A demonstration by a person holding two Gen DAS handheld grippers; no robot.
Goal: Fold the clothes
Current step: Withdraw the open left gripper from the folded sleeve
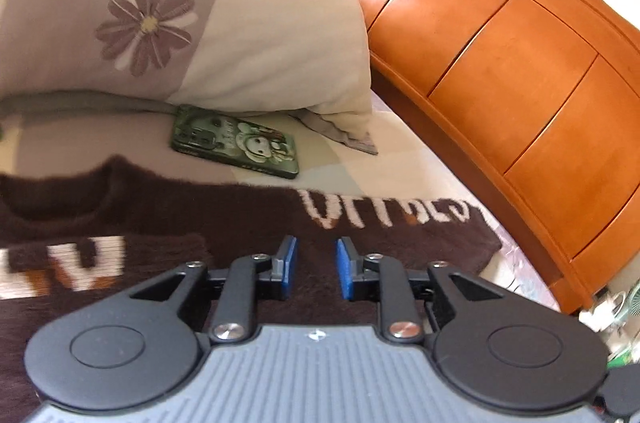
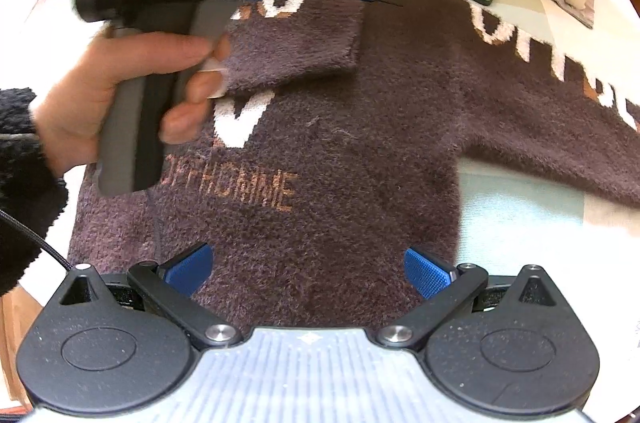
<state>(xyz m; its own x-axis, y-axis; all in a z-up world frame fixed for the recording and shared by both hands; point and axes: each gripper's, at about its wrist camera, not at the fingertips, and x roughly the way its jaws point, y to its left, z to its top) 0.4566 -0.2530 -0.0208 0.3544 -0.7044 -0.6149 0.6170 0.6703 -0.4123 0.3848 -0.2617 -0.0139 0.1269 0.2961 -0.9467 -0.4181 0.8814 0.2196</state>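
The right gripper point(image 2: 307, 273), jaws wide, and the left gripper point(image 1: 316, 269), slightly parted and empty, hover over the brown sweater point(image 2: 340, 151) spread on the bed, which looks soft, floppy and best pinched at the outstretched sleeve point(image 1: 400, 223).

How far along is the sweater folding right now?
Early on. Done: one sleeve of the brown sweater already lies folded across the chest. In hand: nothing; the left gripper hovers over the fabric with a gap between its pads, and the right gripper is wide open above the body. Left: the other sleeve is spread toward the pillow, and the body is unfolded.
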